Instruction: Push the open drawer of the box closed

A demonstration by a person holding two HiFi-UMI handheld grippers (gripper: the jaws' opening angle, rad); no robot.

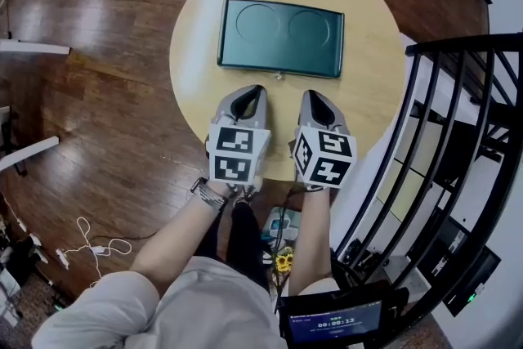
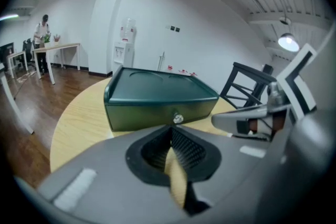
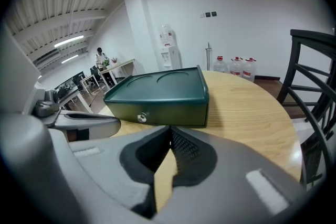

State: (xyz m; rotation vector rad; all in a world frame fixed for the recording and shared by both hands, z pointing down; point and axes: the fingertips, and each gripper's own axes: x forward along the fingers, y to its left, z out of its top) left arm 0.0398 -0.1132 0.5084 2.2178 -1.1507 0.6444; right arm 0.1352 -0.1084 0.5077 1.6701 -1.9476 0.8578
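A dark green box (image 1: 280, 37) lies on the round wooden table (image 1: 196, 61), with two round hollows in its lid. Its drawer front faces me, carries a small metal knob (image 1: 279, 77) and looks flush with the box body. My left gripper (image 1: 258, 89) is shut and empty, a short way in front of the box, just left of the knob. My right gripper (image 1: 310, 94) is shut and empty beside it, just right of the knob. In the left gripper view the box (image 2: 157, 97) and knob (image 2: 178, 119) stand beyond the closed tips (image 2: 171, 129). The right gripper view shows the box (image 3: 157, 94) past its tips (image 3: 170, 132).
A black metal railing (image 1: 458, 135) stands close on the right of the table. Dark wood floor (image 1: 90, 94) surrounds it, with cables (image 1: 82, 245) at lower left. A water dispenser (image 3: 168, 50), bottles (image 3: 236, 66) and desks with a person (image 2: 42, 34) are far off.
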